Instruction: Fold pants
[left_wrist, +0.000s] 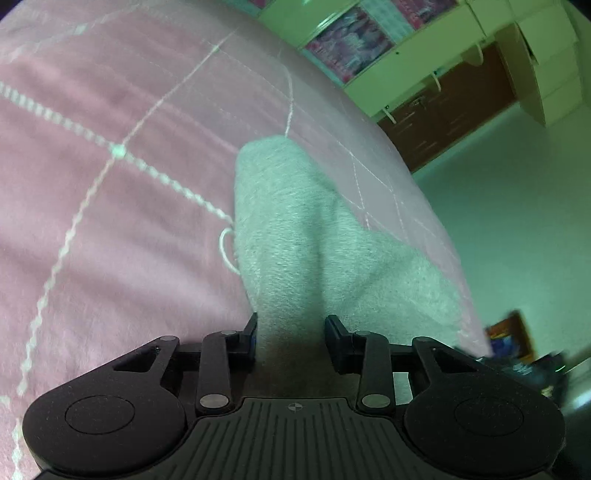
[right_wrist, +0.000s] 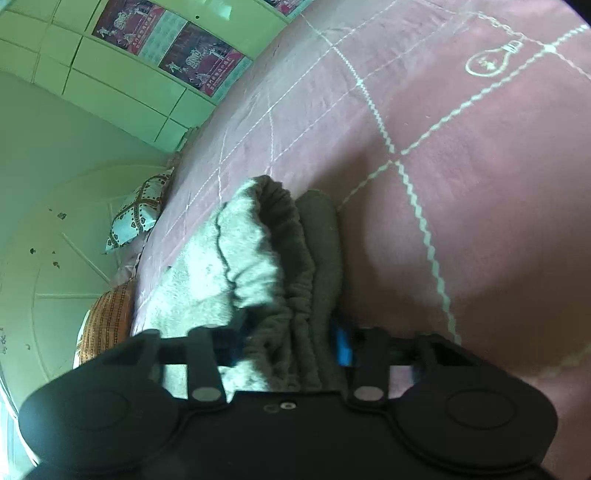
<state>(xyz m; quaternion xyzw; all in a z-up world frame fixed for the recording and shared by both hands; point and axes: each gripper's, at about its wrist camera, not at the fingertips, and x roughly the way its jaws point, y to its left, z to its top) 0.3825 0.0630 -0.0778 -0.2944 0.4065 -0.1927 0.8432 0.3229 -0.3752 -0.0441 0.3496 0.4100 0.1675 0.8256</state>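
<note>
Matte black grippers (left_wrist: 291, 338), blue-padded jaws.

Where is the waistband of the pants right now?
In the right wrist view the waistband is bunched between the fingers of the right gripper, near the left edge of the pink bedspread.

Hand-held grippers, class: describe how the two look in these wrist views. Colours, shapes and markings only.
The left hand-held gripper is matte black plastic, with a ribbed centre plate bearing a small crosshair mark, round discs at both sides, silver rivets on the link arms and a hint of blue on one finger. The right hand-held gripper is similar, with blue pads.
</note>
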